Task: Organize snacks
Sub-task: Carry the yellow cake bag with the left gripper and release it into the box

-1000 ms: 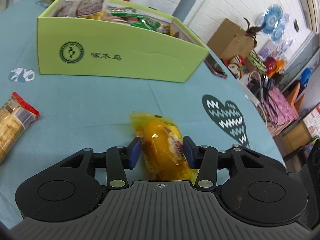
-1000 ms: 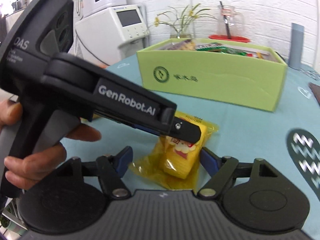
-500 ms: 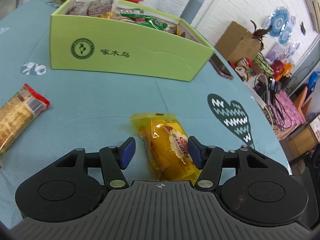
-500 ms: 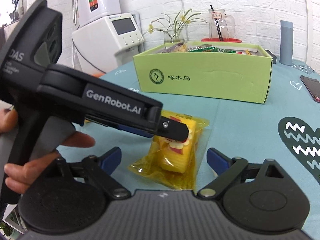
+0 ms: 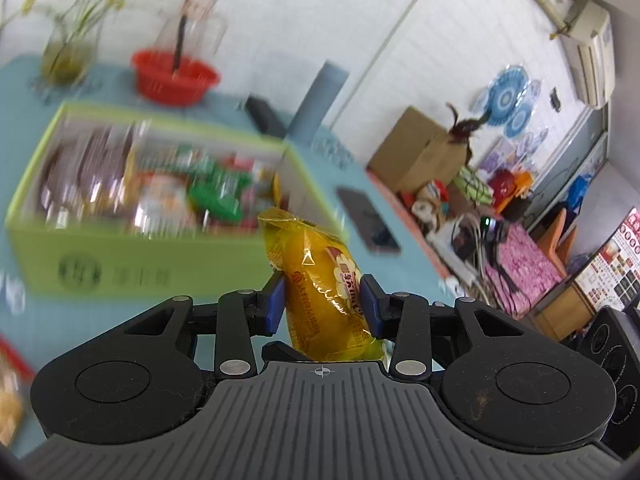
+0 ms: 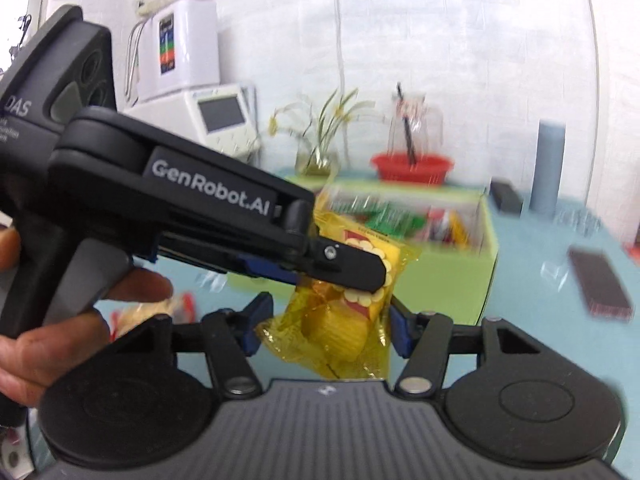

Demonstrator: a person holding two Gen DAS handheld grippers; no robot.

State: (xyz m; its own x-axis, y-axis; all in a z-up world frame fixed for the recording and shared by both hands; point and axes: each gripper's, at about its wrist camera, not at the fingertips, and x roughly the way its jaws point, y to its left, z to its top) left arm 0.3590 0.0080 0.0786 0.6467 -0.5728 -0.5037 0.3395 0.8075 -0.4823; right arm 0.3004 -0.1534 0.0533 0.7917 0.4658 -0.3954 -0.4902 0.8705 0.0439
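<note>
My left gripper (image 5: 322, 300) is shut on a yellow snack packet (image 5: 320, 284) and holds it up in the air, in front of the green snack box (image 5: 120, 264). The box is open and full of several wrapped snacks. In the right wrist view the left gripper's body (image 6: 192, 192) crosses the frame and its fingers hold the same yellow packet (image 6: 340, 336) above the table. My right gripper (image 6: 324, 332) has its jaws on either side of the packet; the blue pads look close to it, and contact is unclear. The green box (image 6: 440, 276) lies behind.
A red basin (image 5: 176, 76) with a glass jug, a plant vase (image 5: 68, 56) and a grey cylinder (image 5: 316, 100) stand behind the box. A phone (image 5: 368, 224) lies on the teal tablecloth right of the box. Another wrapped snack (image 6: 152, 312) lies at the left.
The left gripper closed on the yellow packet and lifted it off the table toward the box. The right gripper's jaws narrowed around the packet. Both views are now motion-blurred.
</note>
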